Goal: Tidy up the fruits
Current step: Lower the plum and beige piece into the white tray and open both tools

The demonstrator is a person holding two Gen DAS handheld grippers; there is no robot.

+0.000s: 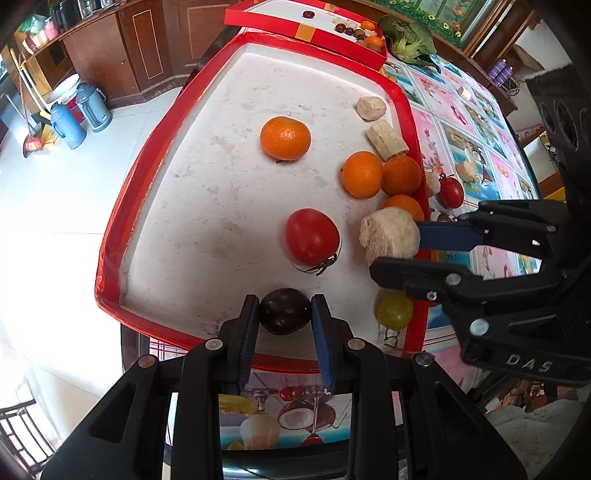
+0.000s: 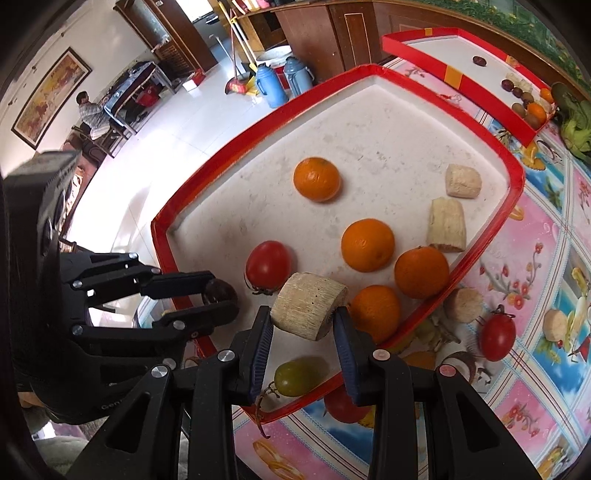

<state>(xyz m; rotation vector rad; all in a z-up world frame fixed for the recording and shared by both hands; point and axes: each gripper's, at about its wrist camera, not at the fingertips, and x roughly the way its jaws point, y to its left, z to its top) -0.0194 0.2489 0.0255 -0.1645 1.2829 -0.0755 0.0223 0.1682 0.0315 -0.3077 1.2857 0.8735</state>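
A red-rimmed white tray [image 1: 155, 192] holds several oranges [image 1: 285, 138], a red tomato [image 1: 312, 236], a green grape [image 1: 393, 309] and pale banana pieces [image 1: 386, 140]. My left gripper [image 1: 284, 314] is shut on a dark plum [image 1: 284, 311] over the tray's near edge; it shows in the right wrist view [image 2: 218, 295] too. My right gripper [image 2: 303, 325] is shut on a pale banana chunk [image 2: 308, 311], held above the tray beside the tomato [image 2: 269, 264]; it also shows in the left wrist view [image 1: 390, 236].
A second red tray [image 1: 306, 29] with small fruits stands behind. On the flowered tablecloth [image 2: 535, 258] right of the tray lie a small tomato [image 2: 496, 338] and more banana pieces [image 2: 463, 304]. Green vegetables [image 1: 406, 38] lie at the back. The floor drops off left.
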